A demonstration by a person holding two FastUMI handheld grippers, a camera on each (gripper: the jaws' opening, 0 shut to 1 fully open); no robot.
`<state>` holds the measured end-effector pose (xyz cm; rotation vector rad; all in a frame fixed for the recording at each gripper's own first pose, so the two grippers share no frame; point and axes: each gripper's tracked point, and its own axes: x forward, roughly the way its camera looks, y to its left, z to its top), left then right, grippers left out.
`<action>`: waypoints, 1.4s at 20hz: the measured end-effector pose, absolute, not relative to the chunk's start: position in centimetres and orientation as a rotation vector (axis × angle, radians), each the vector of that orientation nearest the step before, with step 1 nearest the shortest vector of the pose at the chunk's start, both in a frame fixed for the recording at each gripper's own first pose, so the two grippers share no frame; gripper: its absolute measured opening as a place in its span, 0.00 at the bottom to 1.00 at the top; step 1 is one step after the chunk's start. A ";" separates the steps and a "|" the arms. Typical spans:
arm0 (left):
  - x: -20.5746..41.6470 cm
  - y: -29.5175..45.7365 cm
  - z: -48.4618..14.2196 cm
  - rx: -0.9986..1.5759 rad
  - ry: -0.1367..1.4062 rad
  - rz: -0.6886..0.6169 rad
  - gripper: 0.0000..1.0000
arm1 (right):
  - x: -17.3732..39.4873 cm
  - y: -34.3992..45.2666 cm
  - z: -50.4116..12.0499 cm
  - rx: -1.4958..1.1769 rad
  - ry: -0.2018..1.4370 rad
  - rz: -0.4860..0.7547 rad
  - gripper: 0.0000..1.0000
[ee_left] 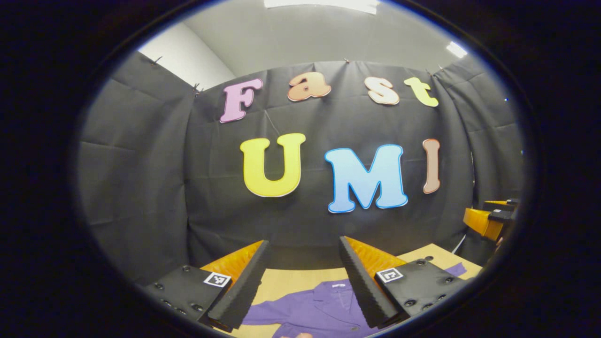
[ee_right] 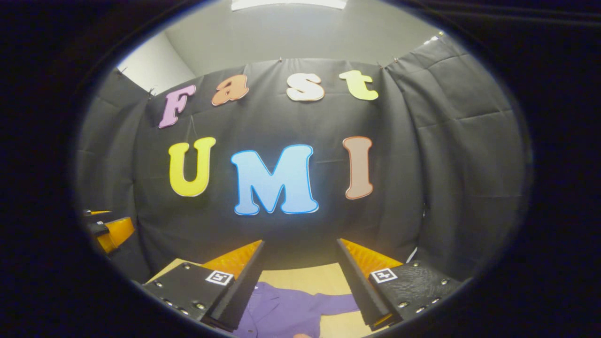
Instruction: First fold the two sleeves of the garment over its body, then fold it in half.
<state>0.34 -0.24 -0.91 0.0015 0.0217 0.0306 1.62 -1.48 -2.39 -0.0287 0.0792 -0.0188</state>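
A purple garment [ee_left: 319,310] lies flat on a tan table [ee_left: 291,281], collar toward the far wall. In the left gripper view my left gripper [ee_left: 304,253] hangs open above it, nothing between its fingers; one sleeve end [ee_left: 454,269] peeks out past the right finger. In the right gripper view my right gripper [ee_right: 300,253] is also open and high over the garment [ee_right: 281,310], whose sleeve [ee_right: 338,303] stretches toward the right finger. Each view catches the other gripper at its edge: the right gripper [ee_left: 490,218] and the left gripper [ee_right: 105,227].
The black cloth wall [ee_left: 300,197] stands close behind the table's far edge. Bare tabletop [ee_right: 310,279] shows between the garment and the wall.
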 end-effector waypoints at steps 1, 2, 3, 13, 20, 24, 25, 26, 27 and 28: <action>0.3 -0.3 -1.0 -0.001 0.026 0.032 1.00 | 1.8 -1.7 -2.5 -0.030 0.084 -0.020 0.90; 0.4 -0.4 -1.3 -0.002 0.030 0.033 1.00 | 1.8 -1.9 -2.8 -0.032 0.087 -0.021 0.89; 0.5 -0.4 -1.5 -0.003 0.032 0.033 1.00 | 1.9 -2.1 -2.9 -0.037 0.089 -0.023 0.89; 1.4 -1.1 -2.9 0.002 0.059 0.042 0.96 | 4.6 -7.7 -8.8 -0.028 0.210 -0.107 0.90; 1.7 -2.0 -3.7 0.020 0.087 0.062 1.00 | 7.0 -13.3 -14.9 -0.032 0.301 -0.189 0.91; 2.2 -2.8 -4.1 0.028 0.098 0.074 1.00 | 8.3 -16.7 -19.1 -0.024 0.372 -0.241 0.91; 2.2 -2.9 -4.2 0.029 0.103 0.080 1.00 | 8.7 -17.7 -20.2 -0.021 0.389 -0.256 0.91; 2.2 -2.9 -4.4 0.030 0.108 0.086 1.00 | 9.1 -18.7 -21.3 -0.015 0.405 -0.275 0.91; 2.2 -2.9 -4.5 0.032 0.113 0.093 1.00 | 9.5 -19.7 -22.4 -0.006 0.424 -0.292 0.91; 2.2 -3.0 -4.6 0.034 0.117 0.100 1.00 | 9.8 -20.8 -23.7 0.002 0.440 -0.311 0.91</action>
